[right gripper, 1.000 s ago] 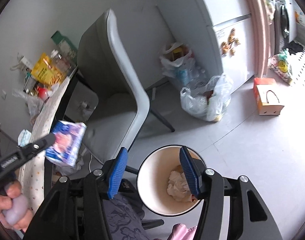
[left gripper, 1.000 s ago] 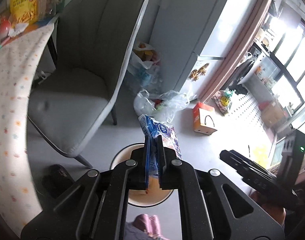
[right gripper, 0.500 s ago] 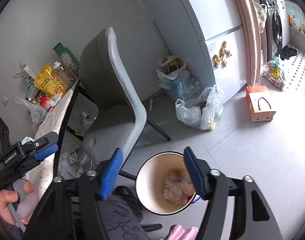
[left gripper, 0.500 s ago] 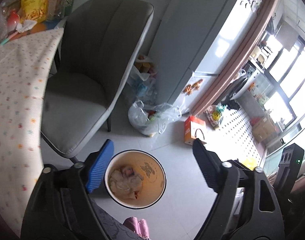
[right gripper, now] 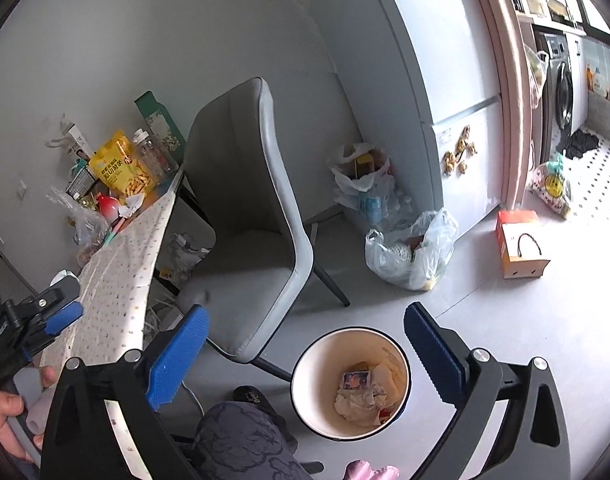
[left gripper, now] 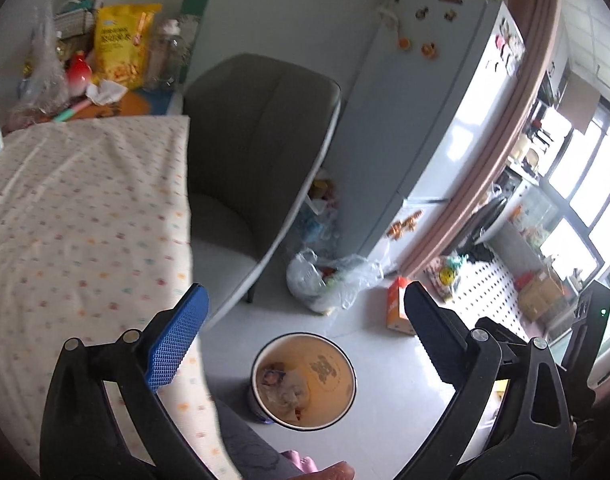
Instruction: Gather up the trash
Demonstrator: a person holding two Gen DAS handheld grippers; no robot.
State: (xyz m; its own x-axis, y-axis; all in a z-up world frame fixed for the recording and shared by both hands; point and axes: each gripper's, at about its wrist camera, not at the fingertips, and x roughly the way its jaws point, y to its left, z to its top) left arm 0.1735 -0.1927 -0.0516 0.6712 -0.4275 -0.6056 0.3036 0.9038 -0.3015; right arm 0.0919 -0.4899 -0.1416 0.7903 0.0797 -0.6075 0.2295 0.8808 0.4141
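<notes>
Already some trash (right gripper: pixel 359 394) lay in bin (right gripper: pixel 305 376), below and between right claw (right gripper: pixel 305 354) fingers. Both claws' jaws had just been opening: left claw (left gripper: pixel 305 344) released, empty; right likewise. Table (left gripper: pixel 85 216) clutter (left gripper: pixel 105 64), ahead-left of left claw, probably left to collect.

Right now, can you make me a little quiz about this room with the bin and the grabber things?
1. True or false: the left gripper is holding a wrapper.
2. Where is the blue-and-white wrapper? A) on the chair B) in the bin C) on the table
3. Fill in: the yellow snack bag stands on the ____.

Key:
1. False. Its jaws have just been opening and nothing is between them; the right gripper is open and empty too.
2. B, it lies in the bin with crumpled paper.
3. table, behind the grey chair.
</notes>
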